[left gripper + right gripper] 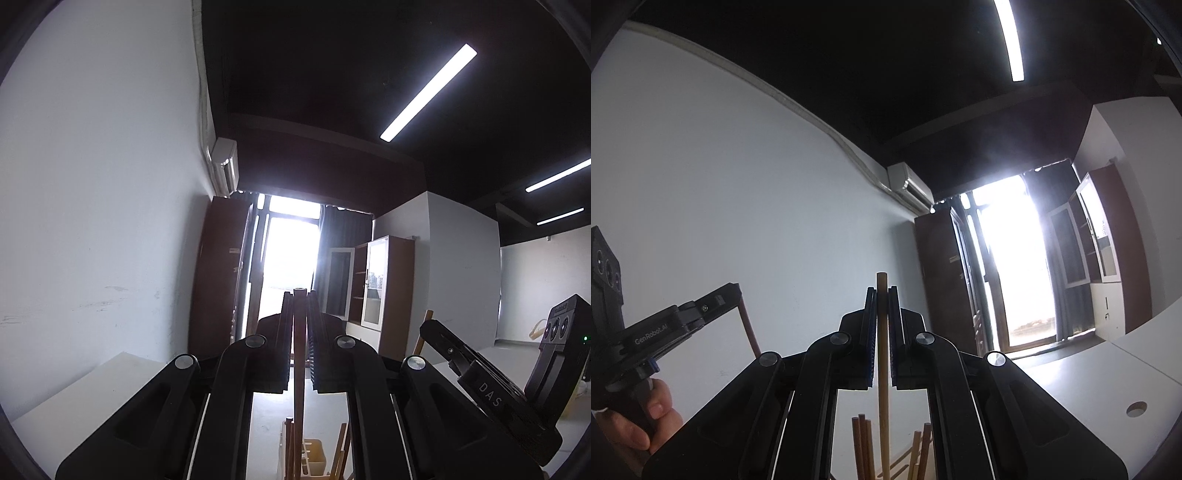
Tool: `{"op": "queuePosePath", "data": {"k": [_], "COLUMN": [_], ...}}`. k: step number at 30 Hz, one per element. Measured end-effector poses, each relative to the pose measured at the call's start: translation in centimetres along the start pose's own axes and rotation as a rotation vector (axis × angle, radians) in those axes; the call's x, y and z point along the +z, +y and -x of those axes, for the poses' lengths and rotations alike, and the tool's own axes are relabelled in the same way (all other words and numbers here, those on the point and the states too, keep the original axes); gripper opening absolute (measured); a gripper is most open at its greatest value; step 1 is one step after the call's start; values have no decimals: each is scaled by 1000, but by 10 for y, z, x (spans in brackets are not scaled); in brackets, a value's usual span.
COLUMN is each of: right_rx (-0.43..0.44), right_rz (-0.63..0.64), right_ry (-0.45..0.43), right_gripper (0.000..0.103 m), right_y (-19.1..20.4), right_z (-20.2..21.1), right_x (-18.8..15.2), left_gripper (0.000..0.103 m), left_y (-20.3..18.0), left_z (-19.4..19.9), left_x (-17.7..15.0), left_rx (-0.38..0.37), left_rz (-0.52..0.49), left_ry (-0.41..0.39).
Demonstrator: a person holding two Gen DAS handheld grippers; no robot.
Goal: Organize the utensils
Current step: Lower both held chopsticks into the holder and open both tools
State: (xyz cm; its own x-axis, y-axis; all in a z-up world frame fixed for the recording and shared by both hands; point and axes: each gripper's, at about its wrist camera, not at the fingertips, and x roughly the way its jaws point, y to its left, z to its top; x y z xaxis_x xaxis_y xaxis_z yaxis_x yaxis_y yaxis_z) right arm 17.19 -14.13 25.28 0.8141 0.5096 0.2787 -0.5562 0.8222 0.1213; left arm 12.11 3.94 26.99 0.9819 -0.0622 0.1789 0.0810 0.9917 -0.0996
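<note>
A dark reddish-brown chopstick [298, 354] stands nearly upright between the fingers of my left gripper [298, 295], its blunt end poking just past the tips; the jaws are clamped tight on it. My right gripper [882, 290] pinches a paler, tan chopstick [882, 369] the same way, tip showing above the blue-edged pads. Below both, more wooden chopsticks [862, 446] lean in a light holder [314, 456] on the white table [1089, 387]. My left hand [646, 417] grips its handle.
</note>
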Motion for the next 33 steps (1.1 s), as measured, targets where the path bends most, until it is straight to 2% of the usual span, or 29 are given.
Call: {"op": "queuePosePath", "data": {"k": [2, 7, 12, 16, 20, 30, 31, 33], "right_rx": [-4, -23, -16, -8, -20, -28, -29, -32], "right_rz": [0, 19, -8, 9, 6, 5, 5, -3], "right_ry": [42, 166, 260, 319, 371, 443, 440, 434], "right_gripper": [7, 7, 7, 7, 7, 7, 9, 22], "right_y": [-5, -12, -20, -17, -15, -13, -13, -18], "right_z": [-9, -24, -31, -34, -33, -30, -29, -29], "right_x": [-6, -29, -39, -45, -48, -55, -54, -50], "left_gripper": [7, 7, 7, 7, 7, 7, 8, 9], "left_y": [-3, -2, 0, 3, 4, 6, 7, 10], "left_z": [-11, -38, -48, -52, -51, -54, -54, -50], "left_x": [-11, -38, -56, -62, -65, -68, -67, -64], "left_rx": [-3, -10, -23, -34, -24, -33, -31, -27], "left_rz": [-18, -30, -34, -26, -39, -24, -19, -5], "left_ry": [34, 176, 257, 294, 298, 357, 357, 352]}}
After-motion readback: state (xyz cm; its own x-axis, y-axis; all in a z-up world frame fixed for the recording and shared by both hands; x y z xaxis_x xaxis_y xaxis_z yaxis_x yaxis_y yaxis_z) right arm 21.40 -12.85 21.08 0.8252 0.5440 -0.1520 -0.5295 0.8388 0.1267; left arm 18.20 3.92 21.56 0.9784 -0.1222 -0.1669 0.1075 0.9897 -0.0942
